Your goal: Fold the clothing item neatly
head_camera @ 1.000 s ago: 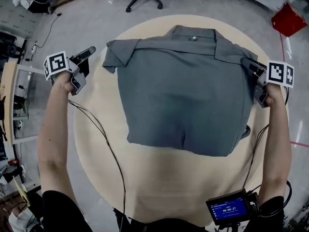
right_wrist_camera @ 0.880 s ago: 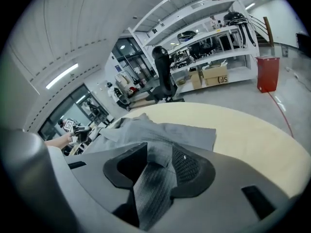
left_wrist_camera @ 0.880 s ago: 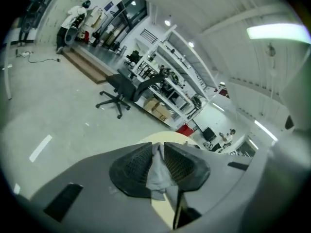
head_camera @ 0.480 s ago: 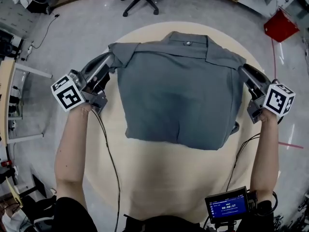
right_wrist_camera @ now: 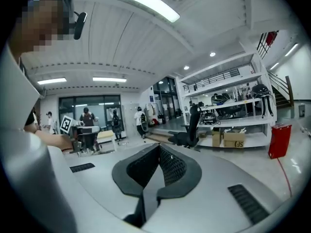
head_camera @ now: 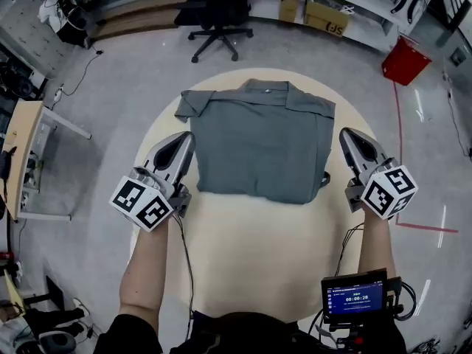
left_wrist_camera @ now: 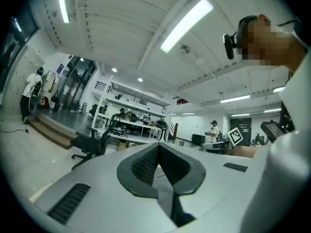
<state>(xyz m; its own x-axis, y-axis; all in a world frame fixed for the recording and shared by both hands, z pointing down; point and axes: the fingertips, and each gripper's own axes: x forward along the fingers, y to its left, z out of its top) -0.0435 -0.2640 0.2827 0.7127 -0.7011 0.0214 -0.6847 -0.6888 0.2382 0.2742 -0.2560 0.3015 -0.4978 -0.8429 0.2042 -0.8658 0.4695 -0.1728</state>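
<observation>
Table (head_camera: pixel 251 264) first: the round, pale top spreads under and between both grippers, and on its far half lies the grey shirt (head_camera: pixel 258 146), spread flat with its collar (head_camera: pixel 269 88) away from us. The shirt sits between the two grippers and lower than them, touched by neither. We hold the left gripper (head_camera: pixel 188 139) up beside the shirt's left edge and the right gripper (head_camera: pixel 345 133) up beside its right edge, each pointing roughly level out over the room. Both sets of jaws have just been closing; each gripper view shows them clenched tip to tip with nothing between them, only the room beyond. On the right gripper's side the shirt's edge runs fairly straight, with no sleeve sticking out. On the left gripper's side the short sleeve (head_camera: pixel 190 104) juts out just past that gripper's tip. The hem (head_camera: pixel 251 195) lies nearest us, about level with the bodies of both grippers. We judge the fold to be only partly made, with both grippers lifted clear between grabs. Next, we think, the left gripper must drop, open, pinch the loose sleeve and lay it inward. Then both can take the hem towards the collar.
</observation>
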